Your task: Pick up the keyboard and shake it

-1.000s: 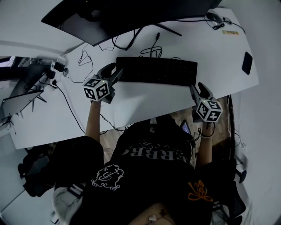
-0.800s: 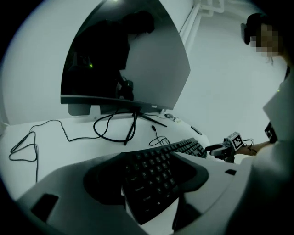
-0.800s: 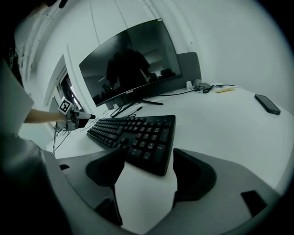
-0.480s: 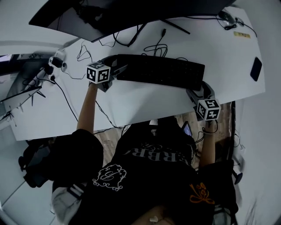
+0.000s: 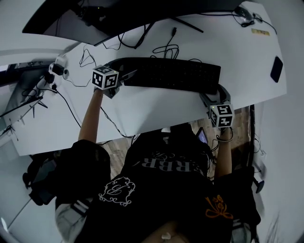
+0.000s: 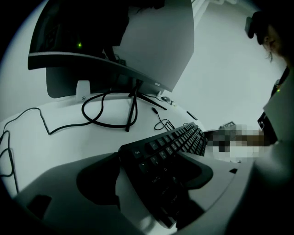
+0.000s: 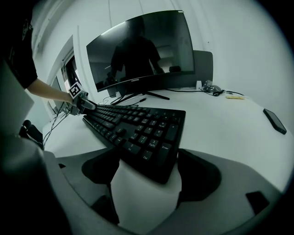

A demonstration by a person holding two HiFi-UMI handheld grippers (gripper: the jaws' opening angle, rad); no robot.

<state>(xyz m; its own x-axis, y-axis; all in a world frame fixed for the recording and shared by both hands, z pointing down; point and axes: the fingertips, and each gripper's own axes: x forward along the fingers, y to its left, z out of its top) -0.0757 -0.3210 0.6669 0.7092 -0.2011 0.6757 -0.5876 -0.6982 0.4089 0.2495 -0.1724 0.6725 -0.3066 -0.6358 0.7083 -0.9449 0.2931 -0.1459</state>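
Note:
A black keyboard lies flat on the white table, in front of the monitor. My left gripper is at its left end. In the left gripper view the jaws stand wide, with that end of the keyboard between them. My right gripper is at the right end. There the number-pad corner sits between its jaws, and a strip of table shows beside the left jaw. Neither pair of jaws is seen pressing on the keyboard.
A curved monitor on a stand rises behind the keyboard, with loose cables between them. A mouse lies at the far right corner and a dark phone near the right edge. Clutter and wires crowd the left.
Both grippers have moved forward so that the keyboard's two ends now lie between their jaws. The keyboard has stayed on the table.

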